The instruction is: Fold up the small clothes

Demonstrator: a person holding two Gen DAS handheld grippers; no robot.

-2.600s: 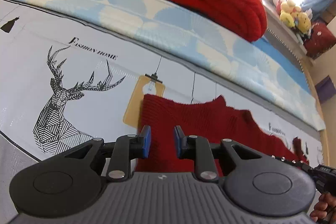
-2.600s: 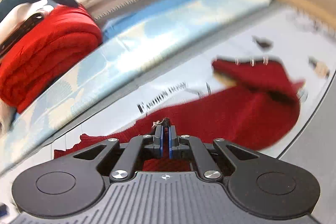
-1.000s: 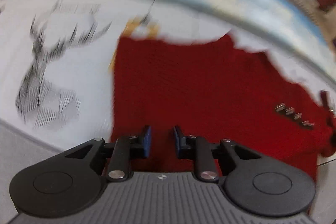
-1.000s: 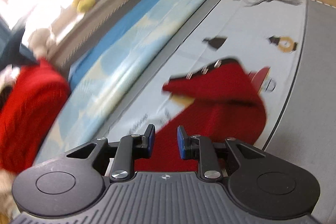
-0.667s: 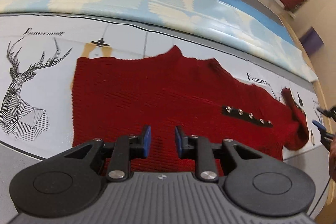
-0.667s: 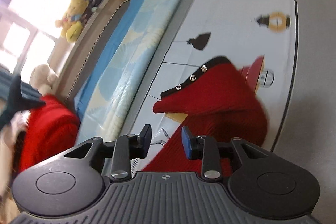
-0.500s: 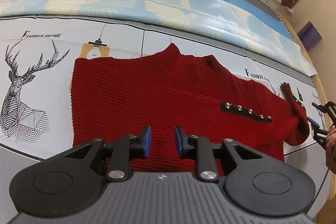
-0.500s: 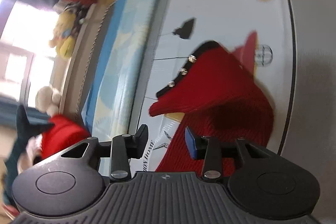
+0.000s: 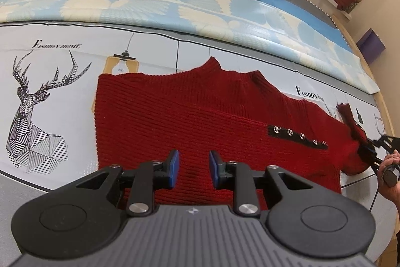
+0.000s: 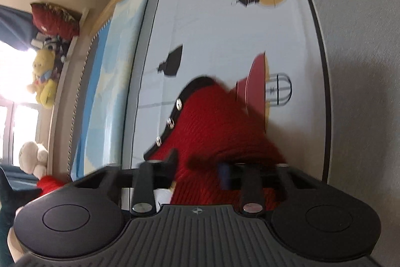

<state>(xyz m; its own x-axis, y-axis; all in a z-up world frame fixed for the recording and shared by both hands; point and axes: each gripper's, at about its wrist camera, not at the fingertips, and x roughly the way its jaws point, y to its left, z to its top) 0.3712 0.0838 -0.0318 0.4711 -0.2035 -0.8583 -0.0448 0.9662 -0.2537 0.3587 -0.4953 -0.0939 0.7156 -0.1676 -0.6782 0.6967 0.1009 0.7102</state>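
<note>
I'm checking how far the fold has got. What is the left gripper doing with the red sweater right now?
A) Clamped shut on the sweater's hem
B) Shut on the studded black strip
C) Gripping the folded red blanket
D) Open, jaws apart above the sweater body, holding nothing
D: in the left wrist view the left gripper shows a clear gap between its jaws, with the red sweater lying flat on the mat behind them.

Black gripper (image 9: 192, 169), blue-padded jaws
</note>
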